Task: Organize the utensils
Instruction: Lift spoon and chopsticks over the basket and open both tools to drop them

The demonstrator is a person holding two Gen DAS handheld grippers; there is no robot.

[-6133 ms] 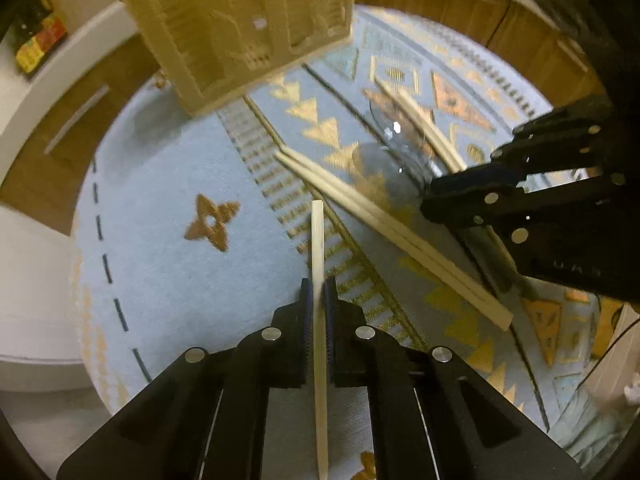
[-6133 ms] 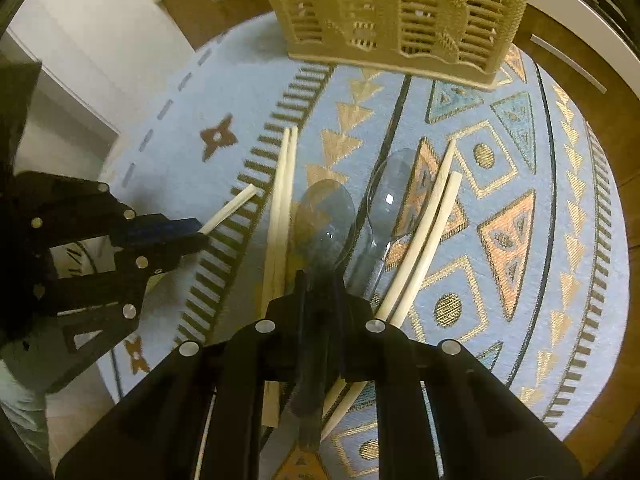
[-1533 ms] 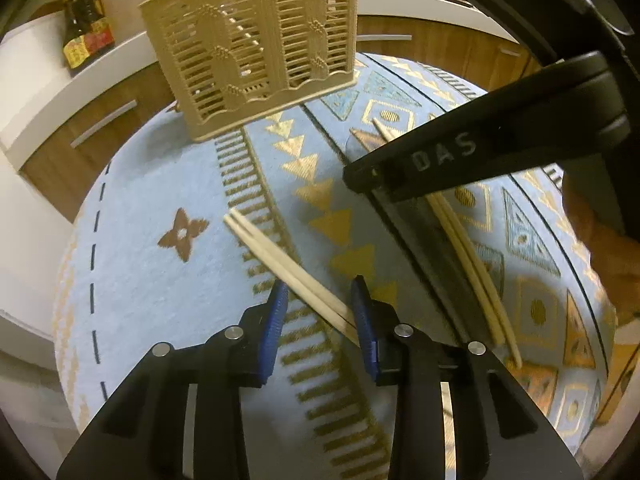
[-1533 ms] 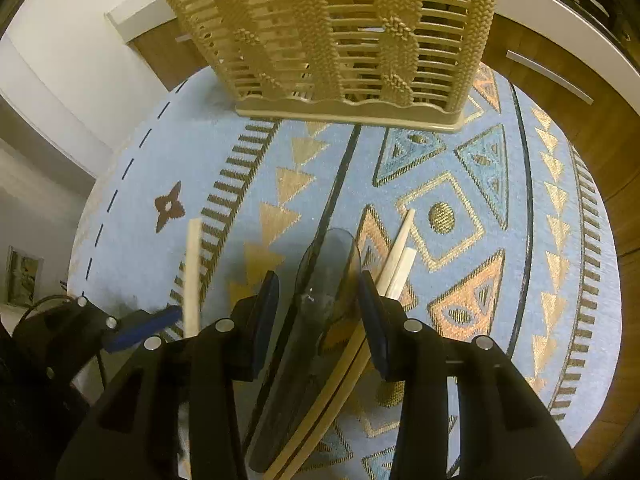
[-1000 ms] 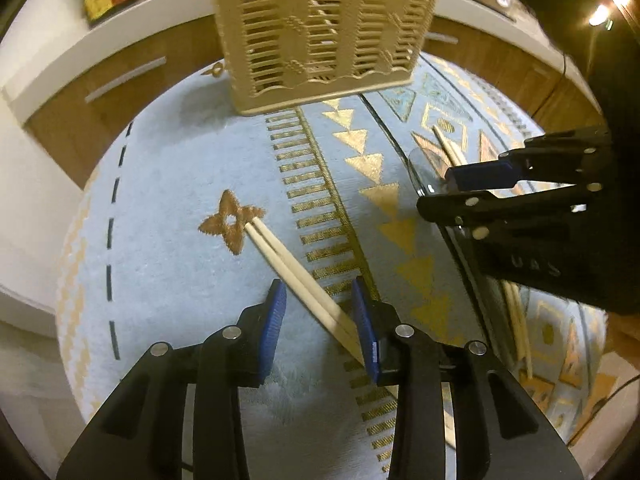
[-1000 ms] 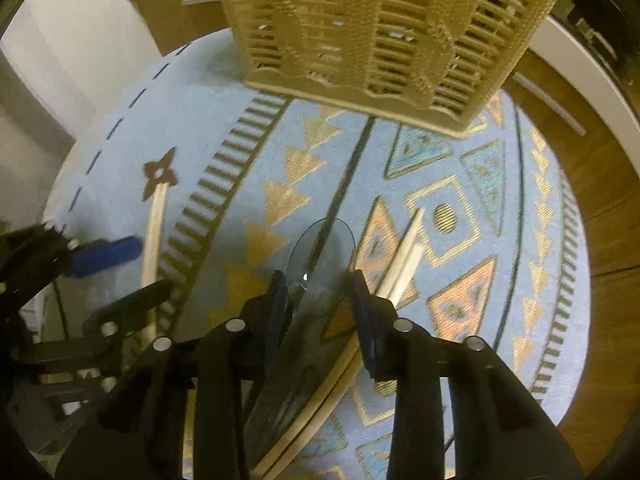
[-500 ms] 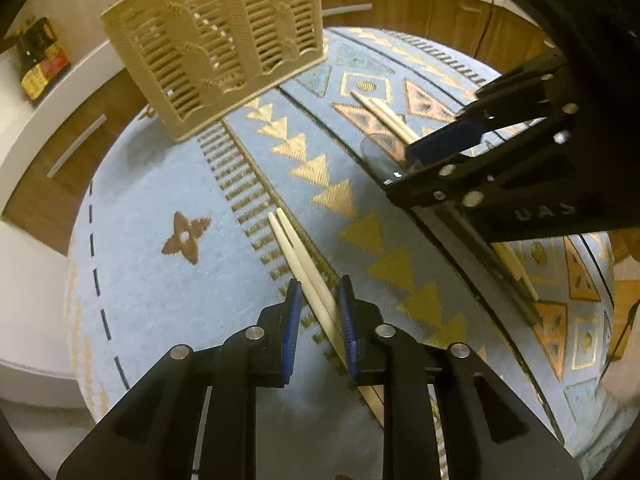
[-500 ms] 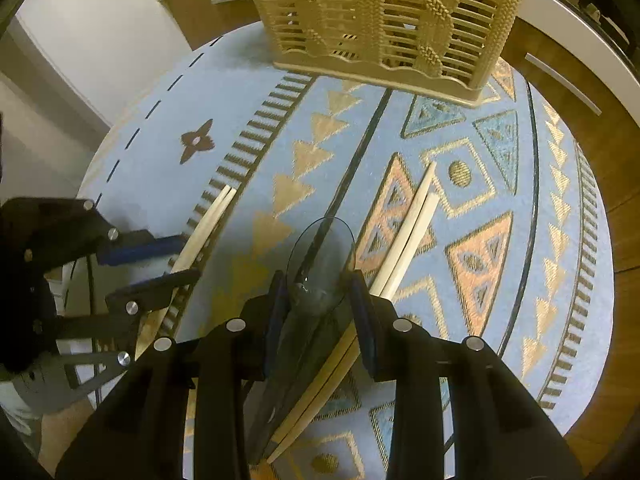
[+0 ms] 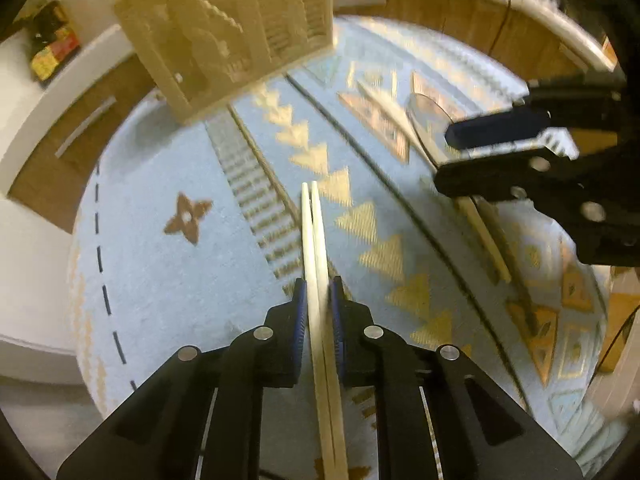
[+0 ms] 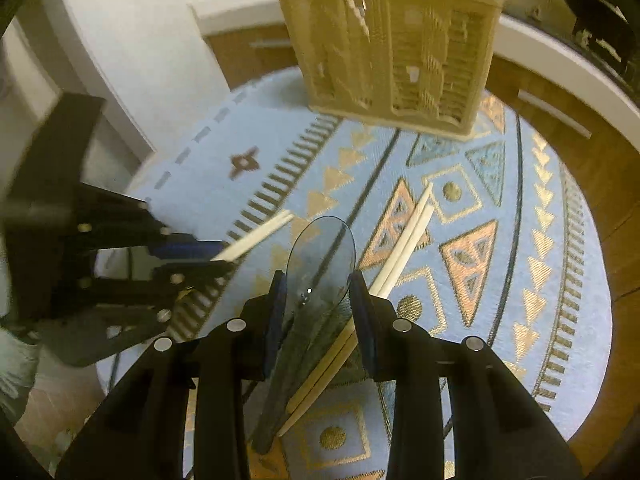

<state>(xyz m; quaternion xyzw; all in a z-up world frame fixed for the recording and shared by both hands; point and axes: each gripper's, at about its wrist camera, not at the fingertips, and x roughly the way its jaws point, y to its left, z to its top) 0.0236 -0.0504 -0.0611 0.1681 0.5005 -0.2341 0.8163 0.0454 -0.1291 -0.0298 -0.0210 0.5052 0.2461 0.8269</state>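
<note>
My left gripper [image 9: 319, 298] has its blue-padded fingers [image 9: 301, 304] closing on a pair of chopsticks [image 9: 316, 264]; the pads sit tight against both sticks, which run between them and point out toward twelve o'clock in the left wrist view. My right gripper [image 10: 318, 298] has its fingers [image 10: 362, 308] partly apart and clamped on the bowl edges of a clear plastic spoon [image 10: 320, 256], whose bowl pokes out toward twelve o'clock while the dark handle runs back under the jaws. Just beside the spoon, at about one o'clock from those fingers, a second pair of chopsticks [image 10: 404, 240] lies on the patterned blue mat [image 10: 520, 280], its near end passing beneath the right finger. At nine o'clock in the right wrist view I see the left gripper with the tips of its sticks sticking out. Farthest off, at twelve o'clock, stands the beige slotted utensil basket [image 10: 396, 56], upright at the mat's far edge.
</note>
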